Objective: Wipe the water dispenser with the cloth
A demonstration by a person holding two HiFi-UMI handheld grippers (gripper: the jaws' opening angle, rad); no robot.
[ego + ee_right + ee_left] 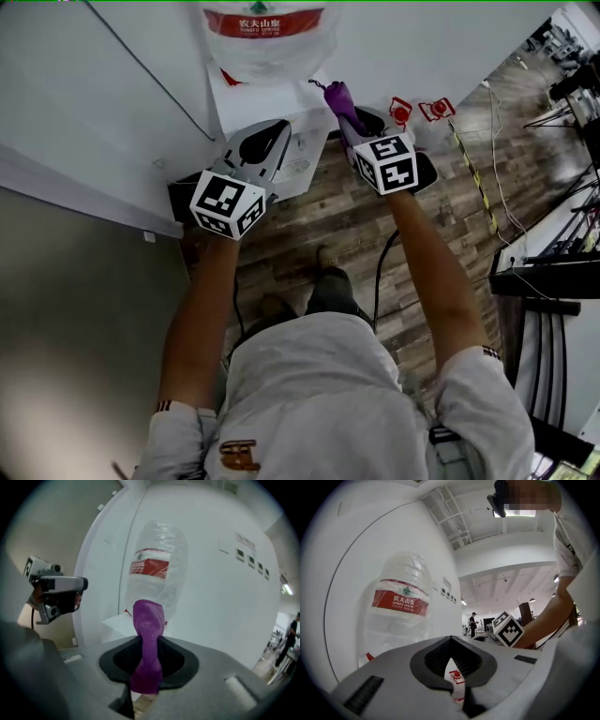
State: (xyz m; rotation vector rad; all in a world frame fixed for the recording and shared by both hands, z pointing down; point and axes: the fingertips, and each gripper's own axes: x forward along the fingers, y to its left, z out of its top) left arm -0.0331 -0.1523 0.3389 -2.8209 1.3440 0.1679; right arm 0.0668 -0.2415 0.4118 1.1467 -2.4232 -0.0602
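The purple cloth (pixel 149 639) is pinched tight in the right gripper (pixel 361 131). The jaws are squeezed on its middle. The top of the cloth (pixel 339 98) sticks up out of the jaws in a soft lump.

The cloth is just in front of the water dispenser (pixel 248 103), by its right front corner. It is hard to tell if it touches the dispenser.

The dispenser is a white box, and it stands against the white wall (pixel 112 75). A big clear water bottle (pixel 267 37) with a red label sits on top of the dispenser.

The left gripper (pixel 267 141) is in front of the dispenser too, on the left side. Its jaws are almost together and hold nothing. Through the thin gap between them, a bit of the dispenser with a red tap (pixel 455 674) peeks out.

In front of the dispenser, under both arms, is a wood floor (pixel 328 216).
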